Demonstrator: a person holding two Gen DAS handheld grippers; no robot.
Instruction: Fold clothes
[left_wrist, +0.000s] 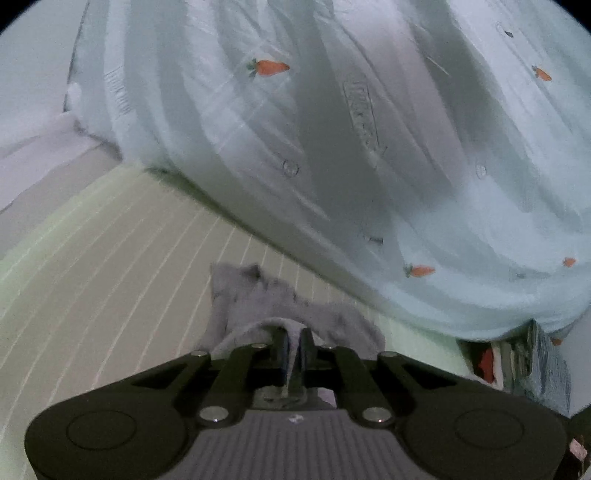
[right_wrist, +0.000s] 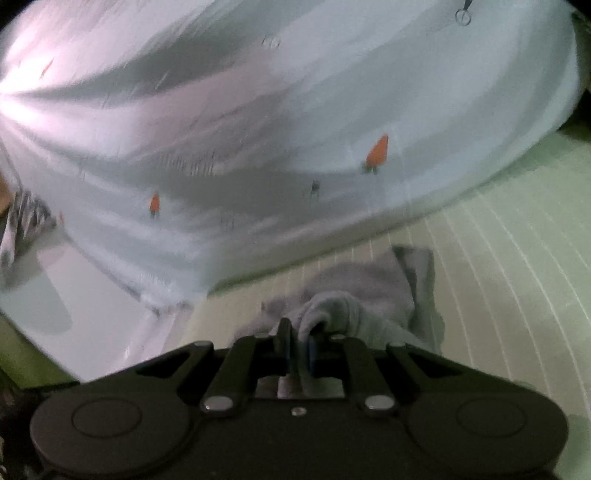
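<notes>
A: How does the left gripper (left_wrist: 294, 343) stand?
B: Angled downward, fingers (left_wrist: 282, 341) clamped together on a fold of grey cloth (left_wrist: 236, 295).
A: The right gripper (right_wrist: 298, 341)?
B: Likewise angled down, pinching grey cloth.

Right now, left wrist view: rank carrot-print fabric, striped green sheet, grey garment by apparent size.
1. carrot-print fabric, fills most of the frame
2. striped green sheet
3. grey garment, smallest, partly hidden by the left gripper clamping it, though nearest the camera
</notes>
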